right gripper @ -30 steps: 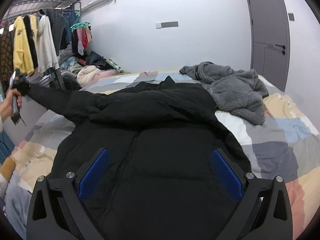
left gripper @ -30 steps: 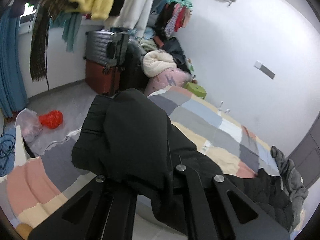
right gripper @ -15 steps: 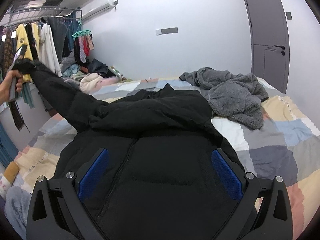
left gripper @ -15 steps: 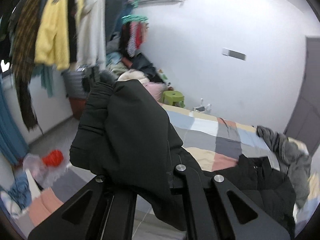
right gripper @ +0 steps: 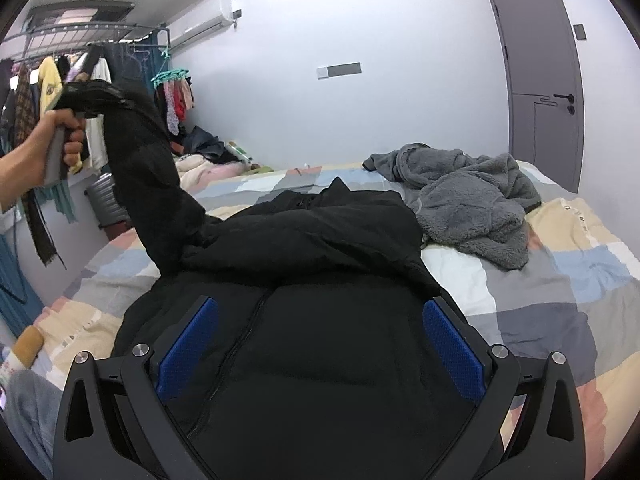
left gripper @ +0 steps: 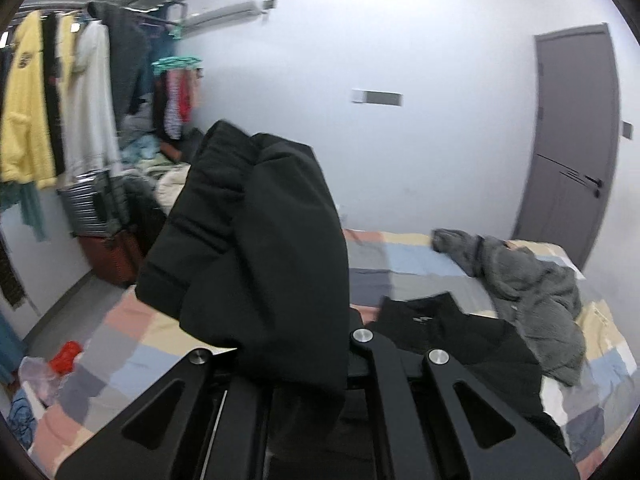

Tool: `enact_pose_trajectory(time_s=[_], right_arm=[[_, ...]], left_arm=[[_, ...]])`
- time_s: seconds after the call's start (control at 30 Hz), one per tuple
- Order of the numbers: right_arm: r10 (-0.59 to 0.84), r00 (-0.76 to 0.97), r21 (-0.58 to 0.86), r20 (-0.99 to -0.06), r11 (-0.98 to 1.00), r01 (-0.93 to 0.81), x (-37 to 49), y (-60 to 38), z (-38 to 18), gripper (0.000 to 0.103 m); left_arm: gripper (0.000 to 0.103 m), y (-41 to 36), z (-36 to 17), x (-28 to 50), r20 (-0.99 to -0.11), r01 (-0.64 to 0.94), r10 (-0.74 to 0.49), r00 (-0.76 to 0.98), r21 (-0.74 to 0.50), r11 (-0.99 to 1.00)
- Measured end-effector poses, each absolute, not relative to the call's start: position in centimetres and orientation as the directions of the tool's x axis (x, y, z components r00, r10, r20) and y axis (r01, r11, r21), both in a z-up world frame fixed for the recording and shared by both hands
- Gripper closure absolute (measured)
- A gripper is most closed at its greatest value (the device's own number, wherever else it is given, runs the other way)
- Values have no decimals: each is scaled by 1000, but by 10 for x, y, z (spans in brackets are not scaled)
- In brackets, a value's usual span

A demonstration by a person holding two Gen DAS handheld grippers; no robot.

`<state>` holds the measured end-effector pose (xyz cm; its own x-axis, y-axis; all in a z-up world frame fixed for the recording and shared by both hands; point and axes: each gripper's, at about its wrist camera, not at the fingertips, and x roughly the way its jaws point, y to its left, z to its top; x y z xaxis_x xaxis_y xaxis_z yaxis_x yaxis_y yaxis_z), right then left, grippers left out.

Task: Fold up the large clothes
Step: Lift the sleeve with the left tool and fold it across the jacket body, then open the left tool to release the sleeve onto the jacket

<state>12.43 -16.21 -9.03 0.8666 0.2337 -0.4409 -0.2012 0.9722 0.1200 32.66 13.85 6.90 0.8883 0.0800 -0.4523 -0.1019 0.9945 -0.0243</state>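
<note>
A black puffer jacket point(right gripper: 320, 320) lies front up on the patchwork bed point(right gripper: 560, 280), its zipper running toward me. My left gripper point(left gripper: 280, 364) is shut on the jacket's sleeve point(left gripper: 260, 248) and holds it high above the bed's left side; in the right wrist view the raised sleeve point(right gripper: 148, 184) runs up to the hand-held gripper point(right gripper: 86, 100). My right gripper point(right gripper: 320, 344) is open and empty, hovering over the jacket's body with its blue pads point(right gripper: 188, 344) wide apart.
A grey fleece garment point(right gripper: 468, 204) lies crumpled on the bed's far right. A clothes rack point(left gripper: 60, 100) with hanging clothes and suitcases point(left gripper: 100, 216) stands at the left. A grey door point(right gripper: 540, 80) is at the back right.
My left gripper has lifted the sleeve higher and swung it right, toward the jacket's body. My right gripper has stayed open over the jacket.
</note>
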Motion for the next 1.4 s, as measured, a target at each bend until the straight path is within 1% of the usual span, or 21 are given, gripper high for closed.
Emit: enact_pose_trajectory(time_s=[0.17,0.43,0.5,0.57,0.63,0.7,0.77,0.83,1.0,1.03,1.1,1.13,1.17,1.2,1.23,1.27,1.4], right_arm=[[232,871,145,-434,972,-187,126,-172,-90,0],[229,864,154,-449,972,-177,134,-177,-98,0],[235,857,170,-459,970,-175,137,-180,-102,0],[246,851,187,-464,966,-178,138,-184,-104,0],[250,851,190,-461,965,-181,139,-187,-107,0],[253,845,189,-470,965,-184,143,-187,-110,0],[261,842,205,-472,962,-183,145,-189,-113,0],[253,842,207,-477,963,-173,148,-191,-115,0],[251,835,225,-490,962,-158,154,-195,-120,0],[253,833,228,-493,961,-157,155,-195,-120,0],[260,830,231,-494,959,-163,155,-193,-120,0],[260,830,227,-494,960,-165,155,-192,-119,0],[259,829,219,-495,961,-170,155,-190,-119,0],[258,829,209,-496,962,-175,154,-187,-119,0],[257,828,201,-498,963,-178,156,-186,-119,0],[260,827,188,-498,964,-189,155,-182,-118,0],[283,817,182,-503,958,-220,154,-173,-116,0]], left_arm=[[97,74,46,337,-464,11,-23,885,-30,999],[97,-21,-26,351,-527,168,-174,832,-58,984],[97,-38,-45,353,-527,172,-177,831,-60,983],[97,-50,-66,353,-528,172,-201,825,-103,980],[97,-59,-82,357,-546,172,-196,815,-96,980],[97,-67,-99,364,-577,181,-194,793,-82,980],[97,-72,-114,372,-618,183,-200,761,-92,979],[97,-74,-123,376,-634,177,-194,749,-91,980],[96,-76,-126,377,-636,171,-209,743,-122,978],[94,-73,-125,376,-640,173,-215,738,-128,977],[86,-69,-125,371,-645,182,-235,727,-150,972],[73,-69,-127,370,-650,194,-257,715,-169,966],[53,-67,-125,366,-651,206,-279,706,-188,960],[43,-67,-126,362,-645,217,-290,707,-193,957],[32,-66,-124,356,-636,223,-290,715,-185,957],[28,-65,-122,351,-629,227,-286,723,-175,958],[27,-49,-113,334,-619,246,-315,719,-197,949]])
